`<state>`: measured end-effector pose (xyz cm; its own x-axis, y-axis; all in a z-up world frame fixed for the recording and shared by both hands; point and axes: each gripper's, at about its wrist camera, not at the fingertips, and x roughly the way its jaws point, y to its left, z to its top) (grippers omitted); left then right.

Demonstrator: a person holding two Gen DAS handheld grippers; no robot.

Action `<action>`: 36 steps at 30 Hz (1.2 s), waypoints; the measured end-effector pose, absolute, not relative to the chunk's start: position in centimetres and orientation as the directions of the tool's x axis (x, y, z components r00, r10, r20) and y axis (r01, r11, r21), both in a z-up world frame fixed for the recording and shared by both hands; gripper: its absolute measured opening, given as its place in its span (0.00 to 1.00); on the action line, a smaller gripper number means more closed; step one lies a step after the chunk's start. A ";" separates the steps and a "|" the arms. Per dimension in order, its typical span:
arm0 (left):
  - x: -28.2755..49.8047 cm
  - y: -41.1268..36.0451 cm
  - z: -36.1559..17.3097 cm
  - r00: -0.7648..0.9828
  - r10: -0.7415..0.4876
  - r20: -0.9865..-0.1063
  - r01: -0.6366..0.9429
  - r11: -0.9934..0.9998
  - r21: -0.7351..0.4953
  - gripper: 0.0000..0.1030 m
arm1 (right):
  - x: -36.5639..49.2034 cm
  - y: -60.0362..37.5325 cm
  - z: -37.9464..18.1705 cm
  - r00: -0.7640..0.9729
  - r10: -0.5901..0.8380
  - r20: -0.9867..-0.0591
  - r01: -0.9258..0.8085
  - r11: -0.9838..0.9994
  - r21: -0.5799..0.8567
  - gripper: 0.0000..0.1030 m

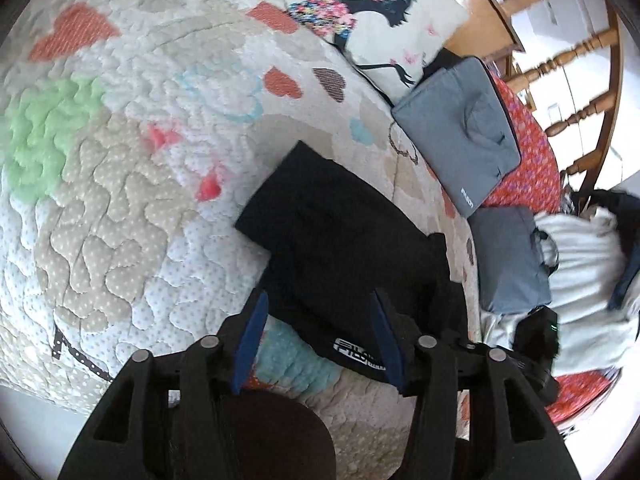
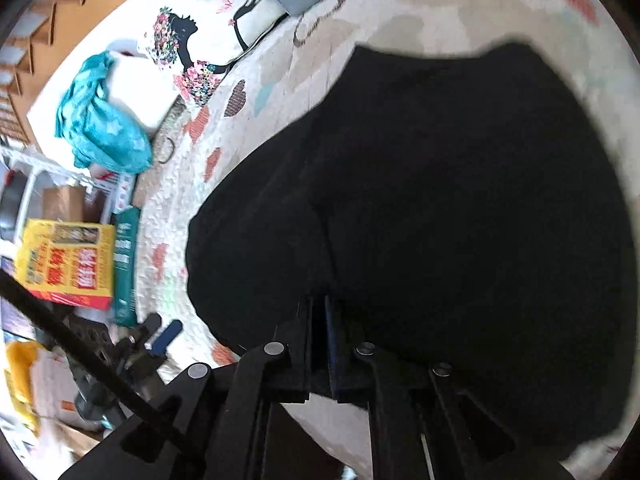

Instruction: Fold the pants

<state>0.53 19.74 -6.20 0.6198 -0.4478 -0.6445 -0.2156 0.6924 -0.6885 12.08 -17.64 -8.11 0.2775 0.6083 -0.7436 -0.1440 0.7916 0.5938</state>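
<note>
Quilted white bedspread with coloured heart patches [image 1: 120,184] covers the bed; black fabric pants [image 1: 336,248] lie folded flat on it, white logo print at the near edge. Beyond the pants, toward the bed's far side: grey fabric laptop bag [image 1: 460,136] and white cushion printed with a dancer figure [image 1: 372,20]. Left gripper [image 1: 320,340] is spread wide, blue pads straddling the near pants edge, holding nothing. Right gripper [image 2: 320,320] has its jaws pressed together over the pants [image 2: 440,220] hem; whether cloth is pinched, cannot tell.
</note>
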 end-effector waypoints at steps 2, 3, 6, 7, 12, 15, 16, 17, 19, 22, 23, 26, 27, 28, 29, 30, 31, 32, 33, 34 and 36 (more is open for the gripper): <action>0.7 20.0 -7.4 0.606 -0.472 -0.641 -0.231 0.666 -0.709 0.51 | 11.7 -16.7 -5.8 0.315 0.542 -0.779 -0.196 0.840 0.505 0.43; 0.8 20.0 -7.8 0.601 -0.484 -0.636 -0.234 0.654 -0.719 0.51 | 11.7 -15.7 -4.6 0.319 0.537 -0.781 -0.232 0.843 0.485 0.59; 1.0 19.6 -9.2 0.580 -0.533 -0.616 -0.237 0.613 -0.754 0.51 | 12.5 -12.4 -3.0 0.254 0.579 -0.774 -0.304 0.808 0.505 0.64; 1.1 19.4 -9.5 0.573 -0.550 -0.608 -0.237 0.598 -0.765 0.51 | 13.1 -10.7 -2.7 0.222 0.586 -0.779 -0.329 0.797 0.506 0.65; 1.0 18.5 -11.4 0.543 -0.611 -0.576 -0.271 0.521 -0.809 0.52 | 16.6 -0.1 -3.2 0.047 0.493 -0.869 -0.475 0.776 0.415 0.71; 1.2 18.5 -11.6 0.550 -0.617 -0.562 -0.289 0.491 -0.822 0.58 | 18.8 6.1 -5.1 -0.038 0.345 -0.938 -0.522 0.793 0.313 0.74; 1.2 18.6 -11.8 0.557 -0.623 -0.549 -0.299 0.466 -0.833 0.64 | 19.4 7.8 -5.9 -0.069 0.300 -0.952 -0.530 0.797 0.289 0.76; 1.1 18.6 -11.9 0.568 -0.627 -0.533 -0.315 0.432 -0.845 0.66 | 19.9 9.3 -6.5 -0.094 0.259 -0.961 -0.537 0.800 0.268 0.77; 1.3 18.5 -11.8 0.577 -0.623 -0.528 -0.328 0.415 -0.849 0.72 | 20.5 12.3 -8.1 -0.127 0.150 -0.980 -0.565 0.802 0.196 0.81; 1.5 18.0 -11.5 0.584 -0.605 -0.540 -0.343 0.420 -0.841 0.77 | 20.1 15.7 -10.1 -0.147 -0.005 -0.989 -0.623 0.777 0.089 0.92; 1.5 17.7 -11.5 0.587 -0.596 -0.548 -0.351 0.422 -0.836 0.78 | 19.7 16.7 -10.8 -0.140 -0.067 -0.988 -0.655 0.755 0.041 0.93; 1.5 17.2 -11.3 0.596 -0.572 -0.564 -0.364 0.433 -0.824 0.77 | 18.4 18.9 -12.8 -0.085 -0.250 -0.964 -0.741 0.663 -0.106 0.95; 1.4 17.1 -11.3 0.596 -0.570 -0.566 -0.359 0.441 -0.822 0.70 | 18.1 19.2 -13.1 -0.073 -0.274 -0.959 -0.758 0.640 -0.125 0.96; 1.5 16.9 -11.1 0.596 -0.573 -0.563 -0.343 0.453 -0.823 0.38 | 17.7 19.5 -13.2 -0.050 -0.295 -0.954 -0.770 0.619 -0.151 0.96; 1.8 16.5 -10.9 0.583 -0.590 -0.559 -0.322 0.464 -0.825 0.20 | 17.6 19.5 -13.1 -0.041 -0.297 -0.954 -0.770 0.618 -0.159 0.95; 1.9 16.2 -10.8 0.573 -0.597 -0.561 -0.318 0.469 -0.824 0.15 | 17.3 19.4 -12.7 -0.018 -0.296 -0.955 -0.775 0.607 -0.174 0.90; 1.8 16.2 -10.8 0.579 -0.598 -0.553 -0.314 0.463 -0.829 0.14 | 17.0 19.5 -12.4 -0.007 -0.291 -0.957 -0.780 0.600 -0.177 0.79; 1.8 15.9 -10.6 0.575 -0.607 -0.548 -0.304 0.463 -0.833 0.12 | 16.7 19.2 -11.9 -0.003 -0.279 -0.960 -0.782 0.599 -0.172 0.72; 1.7 15.7 -10.3 0.579 -0.600 -0.552 -0.301 0.472 -0.829 0.12 | 16.4 18.6 -11.3 0.009 -0.269 -0.963 -0.778 0.604 -0.175 0.51; 1.5 15.5 -9.9 0.586 -0.594 -0.551 -0.292 0.480 -0.827 0.12 | 16.4 17.8 -10.6 0.034 -0.259 -0.965 -0.765 0.614 -0.191 0.33; 1.3 14.9 -8.8 0.597 -0.588 -0.546 -0.265 0.498 -0.826 0.12 | 16.6 16.2 -9.2 0.043 -0.210 -0.977 -0.745 0.644 -0.171 0.26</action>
<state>1.28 14.85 -8.82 0.5972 -0.5878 -0.5457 -0.2647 0.4978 -0.8259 16.56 16.21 -9.21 0.0432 -0.2097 -0.9768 -0.7454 0.6442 -0.1712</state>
